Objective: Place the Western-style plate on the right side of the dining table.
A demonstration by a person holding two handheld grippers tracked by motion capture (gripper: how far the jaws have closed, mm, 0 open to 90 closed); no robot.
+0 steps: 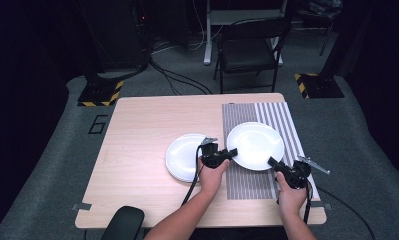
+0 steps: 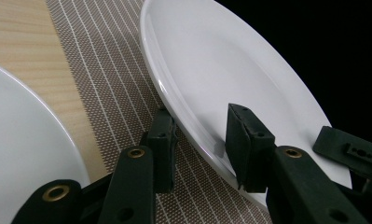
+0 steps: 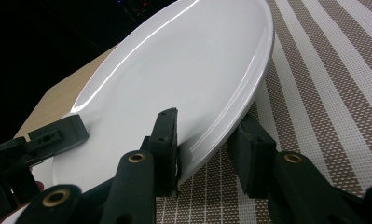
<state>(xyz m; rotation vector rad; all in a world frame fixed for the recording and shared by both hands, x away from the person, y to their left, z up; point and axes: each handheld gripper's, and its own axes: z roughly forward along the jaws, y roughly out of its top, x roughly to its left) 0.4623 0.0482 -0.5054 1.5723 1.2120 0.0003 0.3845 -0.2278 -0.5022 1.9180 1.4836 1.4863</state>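
A white plate (image 1: 255, 145) is over the striped placemat (image 1: 282, 117) on the right half of the table. My left gripper (image 1: 233, 151) is shut on its near-left rim, and my right gripper (image 1: 272, 161) is shut on its near-right rim. In the left gripper view, one jaw sits under the plate (image 2: 211, 60) and the other on its inner face. The right gripper view shows the plate (image 3: 174, 70) tilted above the placemat (image 3: 323, 93), its rim between the jaws. A stack of white plates (image 1: 183, 159) lies on the bare wood just left of the placemat.
Bare wood (image 1: 137, 135) spreads over the table's left half. A black rounded object (image 1: 123, 222) sits at the front-left edge. Behind the table a folding chair (image 1: 249, 50) stands on the floor, and yellow-and-black bases (image 1: 101, 93) flank the far corners.
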